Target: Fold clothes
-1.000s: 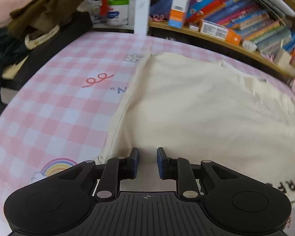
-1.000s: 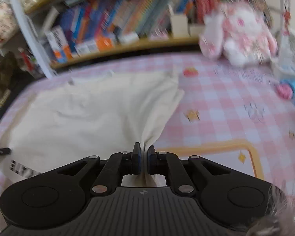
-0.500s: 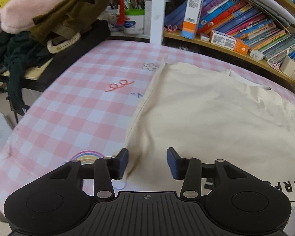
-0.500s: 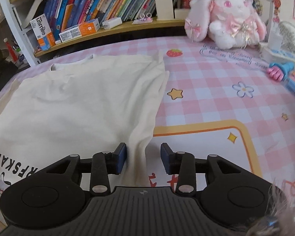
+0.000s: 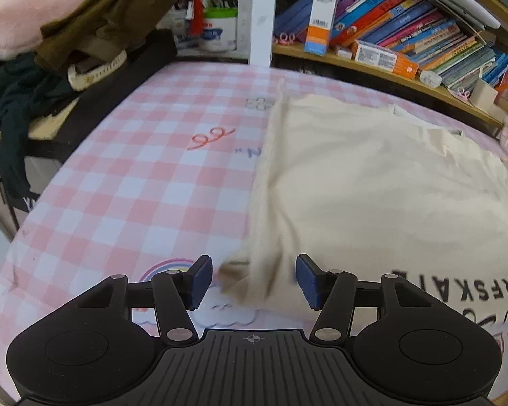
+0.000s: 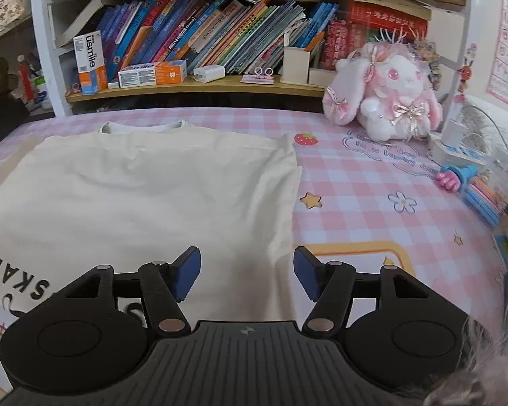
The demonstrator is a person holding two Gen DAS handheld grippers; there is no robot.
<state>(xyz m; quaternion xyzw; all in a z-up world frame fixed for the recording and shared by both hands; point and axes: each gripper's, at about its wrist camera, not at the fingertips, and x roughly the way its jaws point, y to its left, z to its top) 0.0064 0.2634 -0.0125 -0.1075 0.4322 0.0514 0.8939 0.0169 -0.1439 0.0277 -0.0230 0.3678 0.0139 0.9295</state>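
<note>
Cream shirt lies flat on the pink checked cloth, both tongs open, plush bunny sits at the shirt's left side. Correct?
Not quite. The plush bunny sits off the right side of the cream shirt, as the right wrist view shows. The rest holds: the shirt lies on the pink checked cloth, with the left tongs and right tongs both open.

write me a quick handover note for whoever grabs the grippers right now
Left gripper: open, empty, over the shirt's left edge.
Right gripper: open, empty, over the shirt's right edge.
Shirt lies spread on the checked cloth, collar toward the bookshelf, printed lettering near you.
Done: both side edges look turned in, giving a long panel.
Left: fold it across its length and smooth it.
</note>
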